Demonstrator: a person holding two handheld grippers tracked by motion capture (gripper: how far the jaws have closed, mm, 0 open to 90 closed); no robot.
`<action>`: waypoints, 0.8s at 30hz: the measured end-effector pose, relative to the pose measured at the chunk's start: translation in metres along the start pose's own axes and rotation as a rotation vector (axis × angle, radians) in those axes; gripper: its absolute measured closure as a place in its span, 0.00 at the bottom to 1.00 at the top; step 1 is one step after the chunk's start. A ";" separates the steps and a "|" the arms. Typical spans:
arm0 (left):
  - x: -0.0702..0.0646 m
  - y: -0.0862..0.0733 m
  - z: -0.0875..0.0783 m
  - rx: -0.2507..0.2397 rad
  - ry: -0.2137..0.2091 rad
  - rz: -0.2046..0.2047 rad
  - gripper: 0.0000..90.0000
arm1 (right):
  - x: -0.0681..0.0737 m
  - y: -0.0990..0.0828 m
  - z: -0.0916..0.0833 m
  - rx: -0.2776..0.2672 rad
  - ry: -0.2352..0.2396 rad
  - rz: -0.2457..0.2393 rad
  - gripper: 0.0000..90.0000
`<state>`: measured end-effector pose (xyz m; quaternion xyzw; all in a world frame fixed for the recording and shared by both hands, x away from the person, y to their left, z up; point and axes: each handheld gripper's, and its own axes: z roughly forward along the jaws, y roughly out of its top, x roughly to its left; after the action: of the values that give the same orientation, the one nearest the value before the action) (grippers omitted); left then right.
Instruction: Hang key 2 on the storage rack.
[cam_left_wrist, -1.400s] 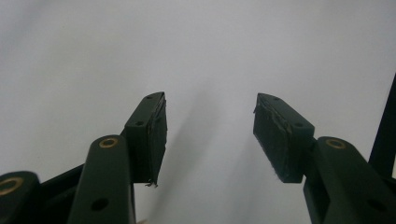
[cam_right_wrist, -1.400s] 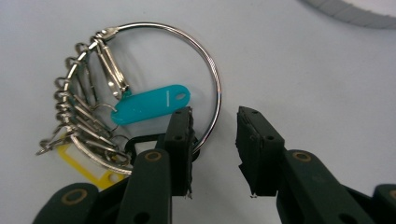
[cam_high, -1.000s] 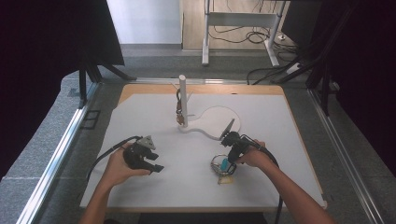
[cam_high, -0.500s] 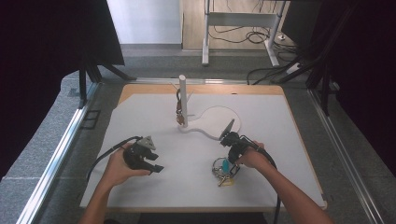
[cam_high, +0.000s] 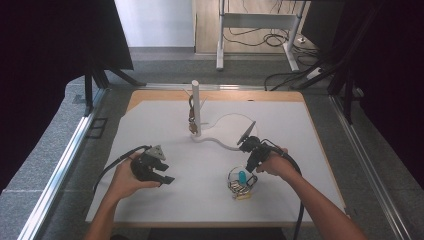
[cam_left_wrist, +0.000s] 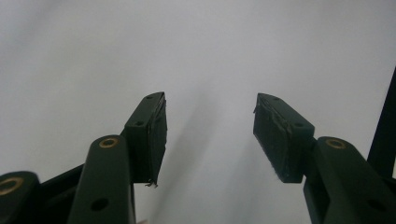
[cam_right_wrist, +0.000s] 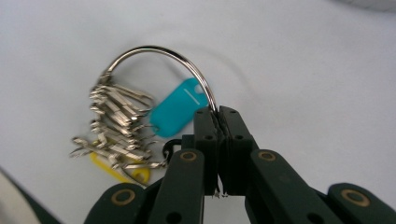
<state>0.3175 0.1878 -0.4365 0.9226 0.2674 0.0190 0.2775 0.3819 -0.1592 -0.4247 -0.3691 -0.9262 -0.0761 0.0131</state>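
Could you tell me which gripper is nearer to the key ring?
Right: the right gripper is shut on the key ring. The left gripper sits apart on the table's other side, open.

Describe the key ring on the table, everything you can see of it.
The key ring is a large, thin loop of shiny metal wire lying on the white table. A bunch of silvery keys hangs on it, with a teal plastic tag and a yellow tag. The right gripper is shut on the wire.

Key ring (cam_high: 241, 182) lies on table (cam_high: 165, 200), front right; white post (cam_high: 196, 107) stands behind it at centre rear.
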 end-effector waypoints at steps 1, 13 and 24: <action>0.000 0.000 0.000 -0.001 0.001 0.000 0.50 | 0.000 0.000 -0.004 0.000 0.006 0.000 0.97; 0.001 -0.001 -0.002 -0.008 0.001 0.000 0.50 | 0.003 0.000 -0.032 -0.019 0.075 -0.051 0.97; 0.001 -0.001 -0.002 -0.007 -0.002 0.000 0.50 | 0.007 -0.002 -0.035 -0.016 0.114 -0.088 0.98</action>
<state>0.3177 0.1898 -0.4350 0.9216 0.2670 0.0193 0.2810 0.3746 -0.1610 -0.3899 -0.3232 -0.9386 -0.1051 0.0597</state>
